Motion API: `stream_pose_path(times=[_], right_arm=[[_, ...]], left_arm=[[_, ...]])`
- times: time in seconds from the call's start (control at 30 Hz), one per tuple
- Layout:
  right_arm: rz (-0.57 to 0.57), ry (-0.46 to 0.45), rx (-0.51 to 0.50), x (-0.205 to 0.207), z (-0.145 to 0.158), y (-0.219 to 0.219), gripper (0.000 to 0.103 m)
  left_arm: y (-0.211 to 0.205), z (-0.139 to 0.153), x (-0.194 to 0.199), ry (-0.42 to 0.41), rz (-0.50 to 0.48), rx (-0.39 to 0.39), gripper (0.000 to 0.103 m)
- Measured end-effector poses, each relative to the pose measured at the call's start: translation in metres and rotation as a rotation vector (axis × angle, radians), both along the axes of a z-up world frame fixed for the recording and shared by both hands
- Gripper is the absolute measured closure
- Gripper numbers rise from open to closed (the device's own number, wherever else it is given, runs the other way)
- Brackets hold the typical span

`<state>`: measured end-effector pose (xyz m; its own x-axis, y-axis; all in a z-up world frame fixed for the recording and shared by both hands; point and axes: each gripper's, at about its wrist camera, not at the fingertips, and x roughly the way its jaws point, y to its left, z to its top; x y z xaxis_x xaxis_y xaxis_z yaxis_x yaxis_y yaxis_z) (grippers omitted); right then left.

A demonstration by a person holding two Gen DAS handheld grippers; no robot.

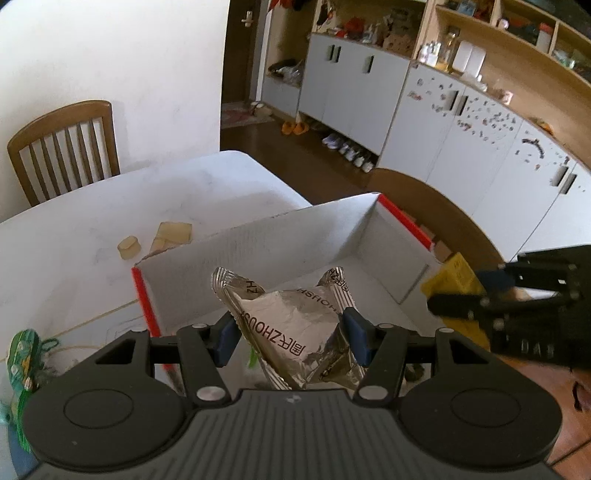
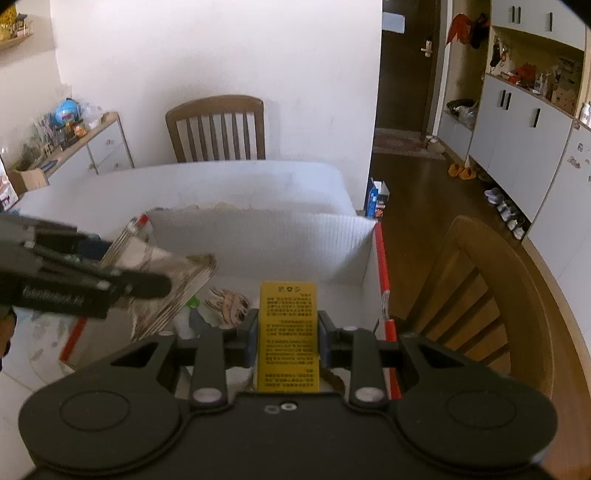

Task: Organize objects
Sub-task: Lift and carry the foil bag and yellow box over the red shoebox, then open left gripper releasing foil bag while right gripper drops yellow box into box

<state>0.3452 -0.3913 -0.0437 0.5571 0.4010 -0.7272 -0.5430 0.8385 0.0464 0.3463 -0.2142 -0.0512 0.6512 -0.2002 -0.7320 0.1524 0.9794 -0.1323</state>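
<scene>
White plaster wall (image 2: 221, 55), slatted wooden chair (image 2: 216, 127) behind the white table (image 2: 240, 181), second wooden chair (image 2: 491, 295) at its side, dark wood floor (image 2: 417, 184), dark door (image 2: 406, 66), grey-white cabinets (image 1: 436, 110) under cluttered open shelves (image 1: 498, 33), shoes (image 1: 351, 151) along the cabinet base, low sideboard (image 2: 99, 144), soft daylight

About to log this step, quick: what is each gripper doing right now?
Left gripper: shut on the silver foil packet.
Right gripper: shut on the yellow packet.
</scene>
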Motion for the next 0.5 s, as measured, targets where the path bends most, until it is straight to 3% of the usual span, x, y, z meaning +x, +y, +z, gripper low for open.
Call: stream_pose_path(times=[0.5], right_arm=[[0.058, 0.061, -0.045, 0.030, -0.041, 0.021, 0.074]], left_arm=[[-0.022, -0.038, 0.059, 0.087, 0.058, 0.048, 0.044]])
